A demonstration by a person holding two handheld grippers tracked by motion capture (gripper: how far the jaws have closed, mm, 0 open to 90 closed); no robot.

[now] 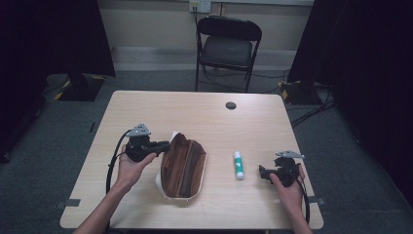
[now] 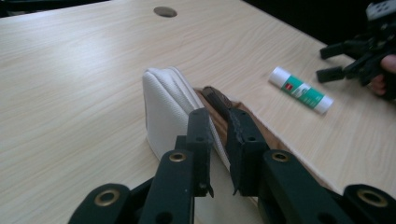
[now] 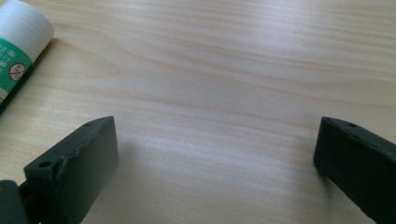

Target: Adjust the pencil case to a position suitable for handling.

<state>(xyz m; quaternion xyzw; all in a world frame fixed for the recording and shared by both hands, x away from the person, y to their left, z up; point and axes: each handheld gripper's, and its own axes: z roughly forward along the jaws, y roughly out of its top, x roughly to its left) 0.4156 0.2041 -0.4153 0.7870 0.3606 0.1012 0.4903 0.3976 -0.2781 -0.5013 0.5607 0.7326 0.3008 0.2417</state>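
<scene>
Where table [image 1: 146,109] holds things: one brown-and-white pouch [image 1: 184,165], one glue stick [image 1: 238,164] right of pouch. Two grippers. Left gripper [image 1: 167,145] at pouch's top edge, jaws pinching edge. Right gripper [image 1: 262,174] right of glue stick, jaws spread, holding nothing.

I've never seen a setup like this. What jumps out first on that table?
A brown and white fabric pouch lies near the middle of the light wooden table, and the left gripper pinches the edge of its opening, jaws closed on the fabric. To its right lies a white and green glue stick. Beyond that, the right gripper rests with its jaws wide open on nothing.
</scene>
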